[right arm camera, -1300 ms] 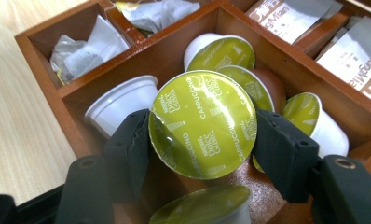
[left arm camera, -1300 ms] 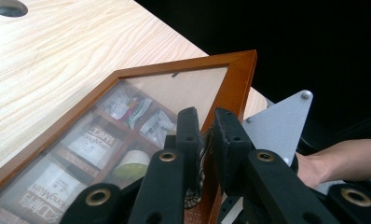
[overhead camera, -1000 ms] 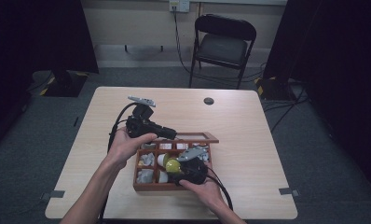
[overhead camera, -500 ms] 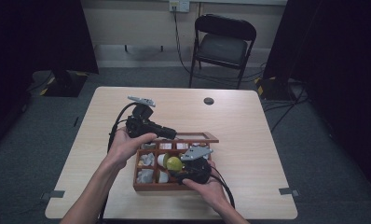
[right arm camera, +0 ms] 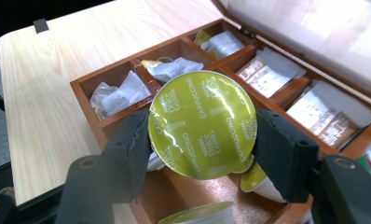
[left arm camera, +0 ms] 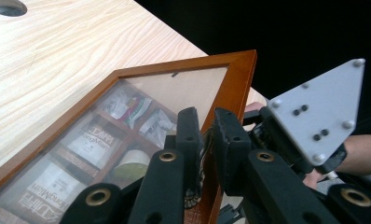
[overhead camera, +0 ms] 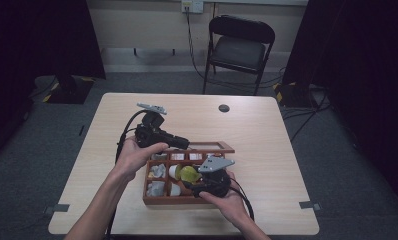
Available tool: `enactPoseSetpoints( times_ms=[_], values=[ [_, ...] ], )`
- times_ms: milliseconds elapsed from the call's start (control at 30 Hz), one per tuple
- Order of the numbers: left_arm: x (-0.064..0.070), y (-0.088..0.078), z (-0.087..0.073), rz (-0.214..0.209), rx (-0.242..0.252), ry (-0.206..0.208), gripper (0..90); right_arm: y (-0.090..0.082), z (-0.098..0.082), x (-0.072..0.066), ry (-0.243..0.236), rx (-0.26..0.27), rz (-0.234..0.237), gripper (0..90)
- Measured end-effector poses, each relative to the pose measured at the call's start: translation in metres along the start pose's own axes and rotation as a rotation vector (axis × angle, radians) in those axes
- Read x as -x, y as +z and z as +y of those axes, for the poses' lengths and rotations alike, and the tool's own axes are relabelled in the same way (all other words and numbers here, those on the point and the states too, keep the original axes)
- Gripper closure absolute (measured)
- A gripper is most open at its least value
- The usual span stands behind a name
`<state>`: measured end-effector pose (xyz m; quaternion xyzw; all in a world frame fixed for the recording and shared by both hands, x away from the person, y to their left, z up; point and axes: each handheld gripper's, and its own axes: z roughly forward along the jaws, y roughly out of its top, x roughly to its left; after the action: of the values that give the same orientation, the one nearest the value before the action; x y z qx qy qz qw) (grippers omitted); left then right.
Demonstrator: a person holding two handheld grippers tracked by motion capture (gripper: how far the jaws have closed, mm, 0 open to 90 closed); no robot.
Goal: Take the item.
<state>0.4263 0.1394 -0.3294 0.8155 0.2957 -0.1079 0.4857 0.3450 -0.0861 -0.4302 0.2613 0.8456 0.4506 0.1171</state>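
Capsule between right jaws, green foil lid facing camera.

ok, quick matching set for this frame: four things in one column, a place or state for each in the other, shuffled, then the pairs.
Things:
1. left gripper
2. right gripper
3. glass lid
4. tea bags

States:
A. raised open above the wooden box
B. shut on the lid's wooden frame edge
C. lying in the box's end compartments
D. shut on a green cappuccino capsule

Pairs: 1-B, 2-D, 3-A, 4-C
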Motion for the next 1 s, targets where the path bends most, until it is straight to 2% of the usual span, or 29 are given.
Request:
enactPoseSetpoints(
  times_ms=[67,267,733,1000],
  values=[
    [0.000,0.000,0.000,0.001,-0.002,0.000,81.1,-0.005,0.001,0.001,-0.003,0.016,-0.001,37.5],
    [0.000,0.000,0.000,0.000,0.000,0.000,81.1,-0.011,-0.002,0.001,-0.005,0.014,-0.003,37.5],
    [0.000,0.000,0.000,0.004,0.004,0.005,81.1,-0.037,-0.011,0.017,0.046,0.058,-0.039,37.5],
    [0.000,0.000,0.000,0.003,0.005,0.001,81.1,-0.052,-0.012,0.025,0.058,0.070,-0.063,37.5]
  ],
)
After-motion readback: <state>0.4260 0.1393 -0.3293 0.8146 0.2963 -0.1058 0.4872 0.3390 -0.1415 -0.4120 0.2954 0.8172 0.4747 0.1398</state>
